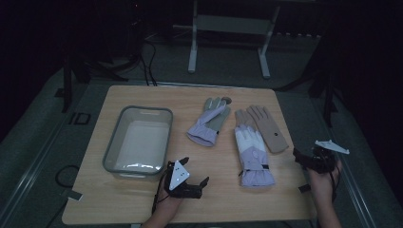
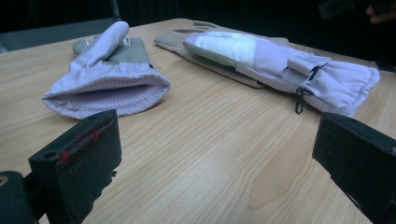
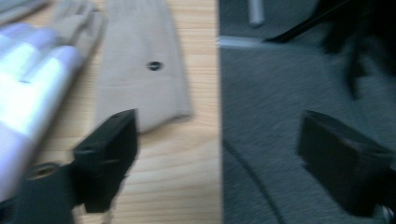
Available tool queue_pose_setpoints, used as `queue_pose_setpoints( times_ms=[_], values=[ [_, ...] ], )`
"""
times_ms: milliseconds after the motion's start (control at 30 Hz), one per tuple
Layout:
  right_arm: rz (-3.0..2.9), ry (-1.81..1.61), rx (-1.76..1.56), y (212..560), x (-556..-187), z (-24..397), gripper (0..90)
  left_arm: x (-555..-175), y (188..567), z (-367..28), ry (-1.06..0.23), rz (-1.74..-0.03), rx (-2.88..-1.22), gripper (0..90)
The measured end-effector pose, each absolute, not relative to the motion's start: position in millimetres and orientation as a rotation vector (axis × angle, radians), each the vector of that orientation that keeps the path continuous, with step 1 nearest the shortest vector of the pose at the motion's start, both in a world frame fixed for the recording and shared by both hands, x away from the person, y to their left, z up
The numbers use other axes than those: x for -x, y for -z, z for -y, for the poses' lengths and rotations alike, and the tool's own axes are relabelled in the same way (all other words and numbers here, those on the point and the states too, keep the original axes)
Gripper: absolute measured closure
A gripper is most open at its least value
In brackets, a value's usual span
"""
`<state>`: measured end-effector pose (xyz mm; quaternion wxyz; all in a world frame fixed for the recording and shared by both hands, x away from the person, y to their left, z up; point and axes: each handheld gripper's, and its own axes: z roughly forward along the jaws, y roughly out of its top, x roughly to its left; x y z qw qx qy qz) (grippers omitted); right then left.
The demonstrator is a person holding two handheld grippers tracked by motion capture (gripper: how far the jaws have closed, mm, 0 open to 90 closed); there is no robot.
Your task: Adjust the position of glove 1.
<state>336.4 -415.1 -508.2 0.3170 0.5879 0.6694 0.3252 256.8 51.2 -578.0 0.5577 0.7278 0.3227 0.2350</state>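
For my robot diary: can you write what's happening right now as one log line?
left gripper: open, empty | right gripper: open, empty, at table edge | gloves: lilac glove, white-lilac glove, tan glove on table | tub: empty

text: "ID", pale letters | on: dark floor mat (image 1: pixel 78 118) just left of wooden table (image 1: pixel 142 209) | view: high view | gloves, bin, gripper plates: nothing legible | gripper views: nothing legible

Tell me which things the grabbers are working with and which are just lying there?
In the job:
lilac glove with grey palm
lilac-and-white glove
thin tan glove
open left gripper
open right gripper

Maybe for later:
clear grey-rimmed plastic tub

Lying about:
white metal stand
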Motion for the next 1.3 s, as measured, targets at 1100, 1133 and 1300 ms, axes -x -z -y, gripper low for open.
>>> queue_pose_setpoints(
  times_ms=[1100,1133,1300],
  values=[
    [-2.013,-1.066,-1.394,432.5,-422.6,303.6,11.2,-257.0,577.9,-50.6,-0.546,-0.750,-1.725,1.5],
    [-2.015,-1.070,-1.387,432.0,-423.7,299.9,11.2,-257.1,577.9,-50.7,-0.544,-0.750,-1.726,1.5],
    [-2.059,-1.063,-1.368,430.5,-433.8,271.7,11.3,-257.0,577.9,-50.5,-0.541,-0.747,-1.727,1.5]
  ],
)
